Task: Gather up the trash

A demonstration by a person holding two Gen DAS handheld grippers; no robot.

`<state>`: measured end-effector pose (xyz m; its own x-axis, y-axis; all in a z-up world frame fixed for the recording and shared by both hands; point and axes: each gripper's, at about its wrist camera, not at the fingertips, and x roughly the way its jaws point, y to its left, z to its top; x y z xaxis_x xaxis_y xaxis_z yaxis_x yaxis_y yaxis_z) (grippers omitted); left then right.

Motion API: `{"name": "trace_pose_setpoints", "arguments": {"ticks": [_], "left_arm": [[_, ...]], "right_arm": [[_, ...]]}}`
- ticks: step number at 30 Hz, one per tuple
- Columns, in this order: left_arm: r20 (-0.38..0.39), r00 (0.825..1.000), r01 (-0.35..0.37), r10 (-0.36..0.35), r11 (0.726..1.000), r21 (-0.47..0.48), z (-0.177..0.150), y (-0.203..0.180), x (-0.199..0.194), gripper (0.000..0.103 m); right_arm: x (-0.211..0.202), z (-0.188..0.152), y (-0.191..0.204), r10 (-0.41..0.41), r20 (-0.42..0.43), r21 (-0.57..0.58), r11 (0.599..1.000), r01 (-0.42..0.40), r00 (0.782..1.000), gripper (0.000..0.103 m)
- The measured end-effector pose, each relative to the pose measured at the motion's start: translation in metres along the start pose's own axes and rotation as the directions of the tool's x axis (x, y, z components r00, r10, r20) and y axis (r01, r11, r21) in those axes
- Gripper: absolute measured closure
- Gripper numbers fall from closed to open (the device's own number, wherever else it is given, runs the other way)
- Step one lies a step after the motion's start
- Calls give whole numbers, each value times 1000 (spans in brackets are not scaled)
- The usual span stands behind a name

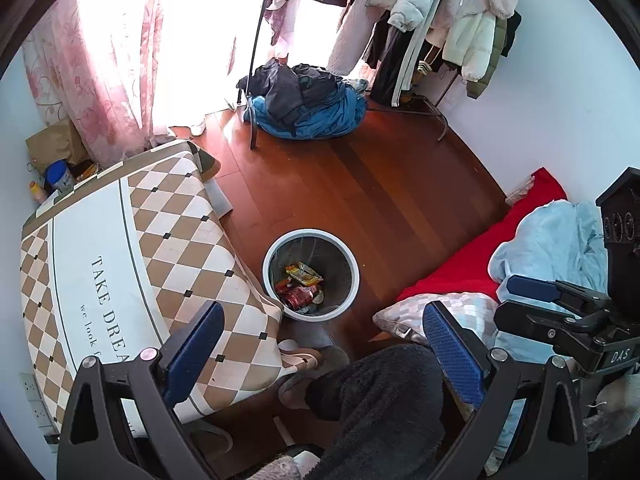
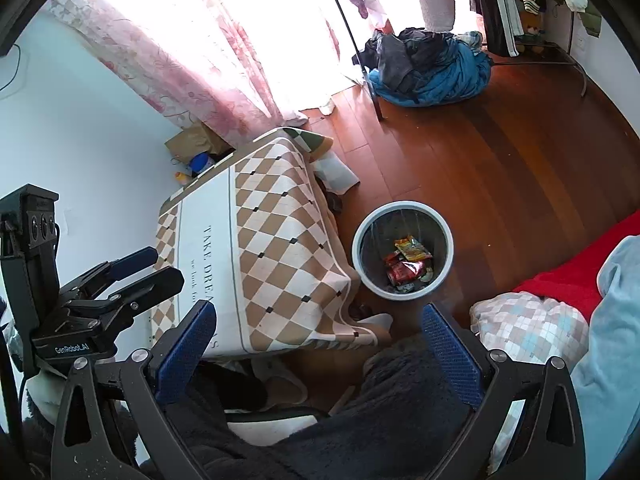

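**Looking down at a waste bin between a covered table and a bed**

Starting at the left, a low table draped in a brown-and-white diamond cloth [image 1: 132,240] stands against a pale wall, with a paper bag [image 1: 56,142] and a blue-lidded tub [image 1: 60,176] behind it. Pink floral curtains [image 1: 100,60] hang above, bright with daylight. The left gripper [image 1: 324,344] fills the lower foreground, its blue-padded fingers spread wide apart with nothing between them. Just past the table's corner, on the reddish wooden floor [image 1: 380,184], sits a round white-rimmed bin [image 1: 272,256]. Crumpled snack wrappers [image 1: 302,286], red and yellow, lie at its bottom. Below the bin, a person's dark fleecy trouser leg [image 1: 372,404] and a slipper [image 1: 300,380] show. Farther back, a heap of blue and grey clothes [image 1: 308,108] rests on the floor under a rack of hanging coats [image 1: 440,12]. At the right, a red blanket [image 1: 480,256], a pale blue cover and a checked pillow [image 1: 440,312] lie on a bed. The right gripper [image 2: 320,336] is likewise empty, fingers wide apart.
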<state>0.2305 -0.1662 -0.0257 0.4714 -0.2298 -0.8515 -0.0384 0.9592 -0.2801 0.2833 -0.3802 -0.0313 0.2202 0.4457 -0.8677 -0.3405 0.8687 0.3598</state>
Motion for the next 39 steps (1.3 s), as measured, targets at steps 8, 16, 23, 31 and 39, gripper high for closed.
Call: {"name": "trace_pose_setpoints", "arguments": {"ticks": [8, 16, 23, 31, 39], "left_arm": [[2, 1000, 19, -19, 1000, -9, -3, 1, -8, 1], [0, 1000, 29, -29, 1000, -10, -5, 0, -10, 1], [1, 999, 39, -39, 999, 0, -8, -5, -15, 1], [-4, 999, 50, -50, 999, -4, -9, -5, -17, 1], [-6, 998, 60, -60, 998, -1, -10, -8, -18, 1]], "right_arm": [[0, -2, 6, -2, -16, -13, 1000, 2, 1000, 0], [1, -4, 6, -4, -26, -12, 1000, 4, 1000, 0], [0, -7, 5, -1, -26, -7, 1000, 1, 1000, 0], [-2, -11, 4, 4, -30, -2, 1000, -4, 1000, 0], [-2, -13, 5, 4, -32, -1, 1000, -4, 999, 0]]}}
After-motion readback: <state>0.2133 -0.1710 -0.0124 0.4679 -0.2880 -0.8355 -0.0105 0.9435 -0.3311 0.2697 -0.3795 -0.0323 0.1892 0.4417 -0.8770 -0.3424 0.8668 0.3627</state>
